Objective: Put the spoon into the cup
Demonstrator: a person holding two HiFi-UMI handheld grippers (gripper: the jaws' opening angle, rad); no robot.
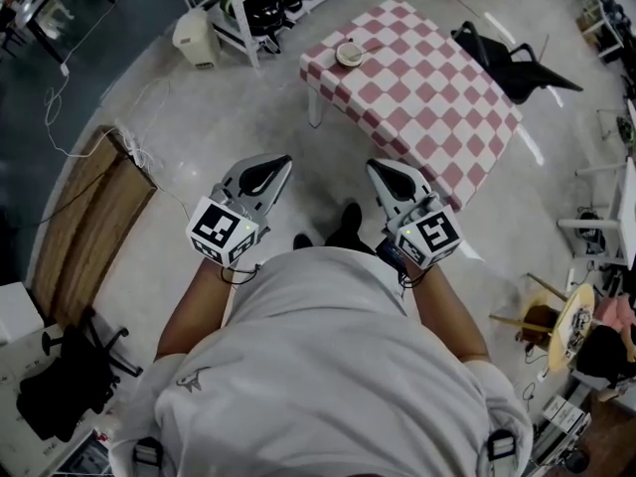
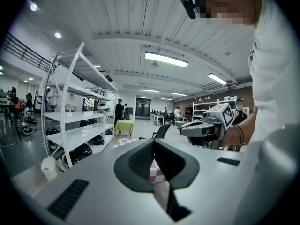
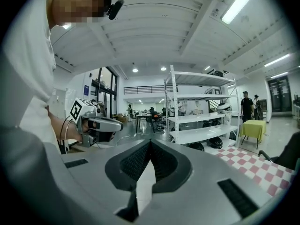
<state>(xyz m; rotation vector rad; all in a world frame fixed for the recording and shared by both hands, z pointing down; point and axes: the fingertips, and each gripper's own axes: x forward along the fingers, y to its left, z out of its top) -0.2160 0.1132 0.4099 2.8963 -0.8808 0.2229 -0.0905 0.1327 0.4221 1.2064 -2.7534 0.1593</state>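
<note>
Grippers held at the person's waist, well short of the checkered table [image 1: 437,97].
Left gripper [image 1: 284,161] and right gripper [image 1: 372,165] are both clenched on nothing. The cup [image 1: 349,54] sits at the table's far-left corner; the spoon and its long axis are too small to make out.

The right tongs [image 3: 150,143] meet, empty; left tongs [image 3: 115,124] at left; white shelving [image 3: 201,125] ahead; checkered table [image 3: 262,170] right.

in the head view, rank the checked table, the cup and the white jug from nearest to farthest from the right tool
1. checked table, just ahead of the right tool, slightly to its right.
2. cup, on the table's far left corner.
3. white jug, far off to the left, past the table.
</note>
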